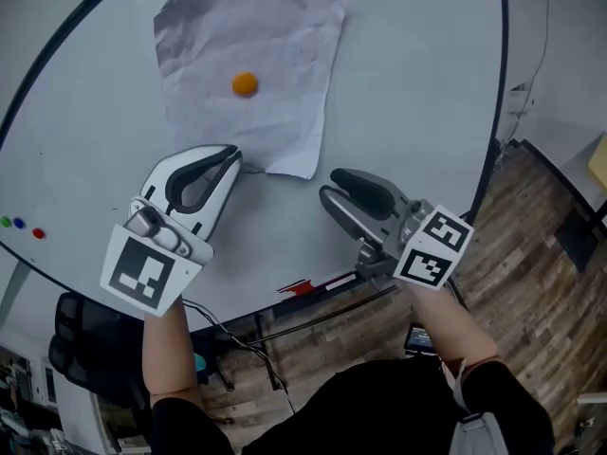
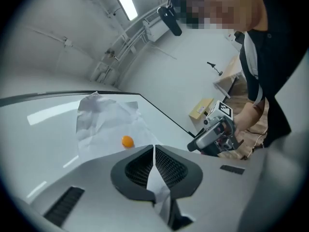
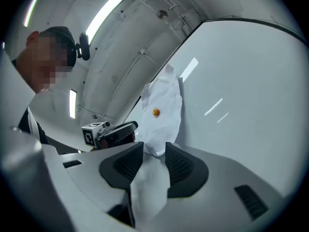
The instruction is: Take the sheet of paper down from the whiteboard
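crumpled white paper sheet (image 1: 251, 55), pinned by round orange magnet (image 1: 245, 84) to black-framed whiteboard (image 1: 417, 112). left gripper (image 1: 230, 156) pressed together, empty; right gripper (image 1: 331, 185) spread, empty. advised: pinch lower corner before freeing magnet.

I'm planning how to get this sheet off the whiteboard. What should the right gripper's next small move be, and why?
Probably ease the right gripper onto the lower corner of the sheet and close. Its jaws stand apart just short of that corner, the orange magnet pins the sheet, and the left gripper is shut at the lower edge.
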`<state>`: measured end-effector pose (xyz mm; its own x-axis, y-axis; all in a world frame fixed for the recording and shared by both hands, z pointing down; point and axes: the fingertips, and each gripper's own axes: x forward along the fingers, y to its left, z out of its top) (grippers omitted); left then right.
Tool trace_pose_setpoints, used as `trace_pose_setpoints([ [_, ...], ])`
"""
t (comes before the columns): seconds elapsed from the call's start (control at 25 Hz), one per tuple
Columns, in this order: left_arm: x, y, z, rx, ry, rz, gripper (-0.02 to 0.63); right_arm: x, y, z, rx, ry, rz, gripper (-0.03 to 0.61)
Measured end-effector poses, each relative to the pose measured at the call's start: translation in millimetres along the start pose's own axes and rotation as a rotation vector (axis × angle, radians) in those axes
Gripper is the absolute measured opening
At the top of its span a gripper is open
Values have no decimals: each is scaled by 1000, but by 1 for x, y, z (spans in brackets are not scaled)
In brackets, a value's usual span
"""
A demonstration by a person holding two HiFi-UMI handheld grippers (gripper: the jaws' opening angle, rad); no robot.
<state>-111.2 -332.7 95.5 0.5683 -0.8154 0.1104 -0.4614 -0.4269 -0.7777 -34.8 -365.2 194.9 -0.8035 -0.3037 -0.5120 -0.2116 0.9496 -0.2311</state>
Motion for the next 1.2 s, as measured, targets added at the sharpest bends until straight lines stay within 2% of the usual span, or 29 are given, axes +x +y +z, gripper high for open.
trace_pose_setpoints([
  [0.2,16,25,25,177,22,46,13,18,0,-7,72,41,-18,167],
  [0.24,18,30,28,202,33,64,23,21,-1,-9,92,47,-27,167],
  [0.36,23,44,34,281,74,125,127,26,-4,-13,138,51,-42,167],
  [0.52,34,48,33,390,142,165,129,27,-6,-9,187,29,-57,167],
  [0.76,48,47,27,487,225,182,147,30,2,-7,240,29,-23,166],
  [1.2,63,48,22,595,342,192,163,29,-8,-11,275,39,-95,164],
])
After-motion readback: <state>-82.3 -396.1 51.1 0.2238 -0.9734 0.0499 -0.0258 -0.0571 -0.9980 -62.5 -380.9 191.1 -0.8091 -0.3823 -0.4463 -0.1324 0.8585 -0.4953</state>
